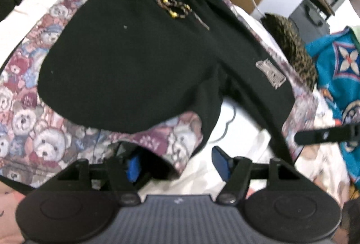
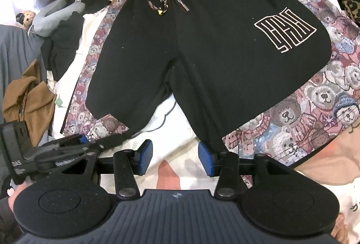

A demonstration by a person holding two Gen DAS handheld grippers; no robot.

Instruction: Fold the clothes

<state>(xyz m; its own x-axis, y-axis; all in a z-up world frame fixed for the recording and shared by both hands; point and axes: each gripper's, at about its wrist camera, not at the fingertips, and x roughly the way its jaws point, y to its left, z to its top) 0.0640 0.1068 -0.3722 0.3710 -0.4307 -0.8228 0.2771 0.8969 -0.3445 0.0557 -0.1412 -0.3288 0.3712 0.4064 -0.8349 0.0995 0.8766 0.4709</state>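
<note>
Two grippers, mine, hover over black shorts (image 2: 202, 46) spread flat on a teddy-bear blanket (image 2: 315, 100). My left gripper (image 1: 177, 165) and right gripper (image 2: 175, 159) are both part-open, holding nothing. Soft, light, floppy fabric; I'd pinch each leg hem.

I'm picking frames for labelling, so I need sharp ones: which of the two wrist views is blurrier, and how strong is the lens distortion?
Left wrist view: soft and smeared, the shorts and their logo patch lack crisp edges. Right wrist view: sharper, the white logo and drawstring read clearly. Both: strong fisheye bowing toward the edges; even indoor light, no glare.
</note>
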